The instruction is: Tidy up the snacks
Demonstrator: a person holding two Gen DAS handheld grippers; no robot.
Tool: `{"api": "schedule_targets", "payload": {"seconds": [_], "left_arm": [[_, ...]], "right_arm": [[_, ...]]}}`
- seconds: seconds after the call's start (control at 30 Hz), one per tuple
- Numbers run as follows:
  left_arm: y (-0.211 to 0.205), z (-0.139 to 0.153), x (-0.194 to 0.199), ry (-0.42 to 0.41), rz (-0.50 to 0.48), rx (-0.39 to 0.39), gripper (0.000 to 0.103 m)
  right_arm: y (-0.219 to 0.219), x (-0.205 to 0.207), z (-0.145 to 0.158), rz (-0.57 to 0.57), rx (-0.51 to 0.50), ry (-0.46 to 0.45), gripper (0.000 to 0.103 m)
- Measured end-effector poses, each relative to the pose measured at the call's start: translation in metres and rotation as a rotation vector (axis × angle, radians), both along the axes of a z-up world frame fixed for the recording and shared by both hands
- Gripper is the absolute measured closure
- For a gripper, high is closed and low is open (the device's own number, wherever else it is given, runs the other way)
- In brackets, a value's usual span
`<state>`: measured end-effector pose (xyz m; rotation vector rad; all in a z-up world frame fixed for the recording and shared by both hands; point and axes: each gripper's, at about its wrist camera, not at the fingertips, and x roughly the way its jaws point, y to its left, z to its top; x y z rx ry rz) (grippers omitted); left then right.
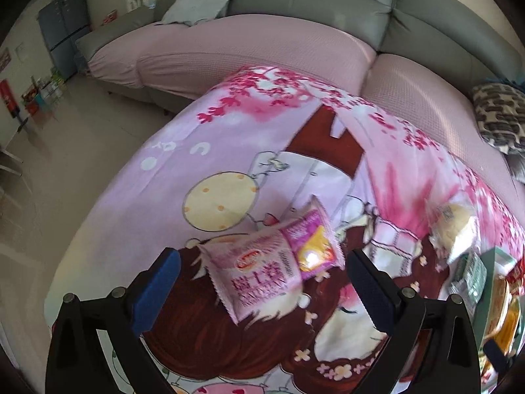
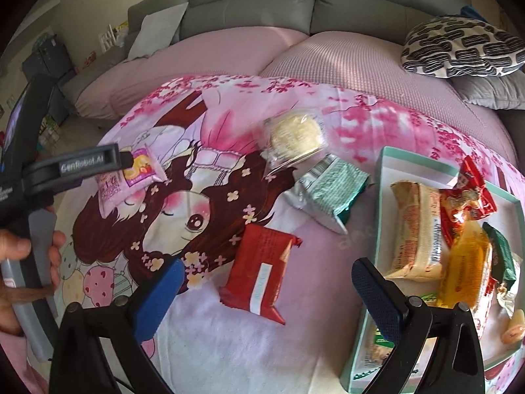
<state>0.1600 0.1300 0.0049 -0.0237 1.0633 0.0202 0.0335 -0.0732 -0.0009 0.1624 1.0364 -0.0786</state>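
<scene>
Two overlapping pink snack packets (image 1: 262, 267) lie on the cartoon-print cloth, and my left gripper (image 1: 262, 282) stands open around them without touching. The right wrist view shows those pink packets (image 2: 126, 177) at the left, under the left gripper (image 2: 126, 161). My right gripper (image 2: 267, 275) is open above a red packet (image 2: 257, 271). Beyond it lie a green-and-silver packet (image 2: 323, 187) and a clear-wrapped pale cake (image 2: 293, 136). A pale green tray (image 2: 382, 197) at the right holds several snacks.
The cloth covers a low table before a pink-covered sofa (image 2: 328, 62) with a patterned cushion (image 2: 459, 46). A hand (image 2: 19, 249) grips the left tool's handle. Bare floor (image 1: 65, 164) lies left of the table, with a cabinet (image 1: 65, 26) beyond.
</scene>
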Motion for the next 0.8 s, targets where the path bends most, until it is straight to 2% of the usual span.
{"api": "schedule_targets", "payload": {"seconds": [0.4,0.53,0.8], "left_arm": [[0.047,-0.004,0.006,-0.012,0.206,-0.003,0.003],[0.047,-0.014,0.009,0.037,0.179,-0.043,0.003],[0.032,-0.018,0.011,0.079,0.098,-0.105,0.003]], "right_arm": [[0.003,0.002,-0.012,0.004,-0.011,0.034,0.000],[0.005,0.002,-0.012,0.011,-0.012,0.036,0.000],[0.005,0.003,-0.014,0.012,-0.009,0.043,0.000]]}}
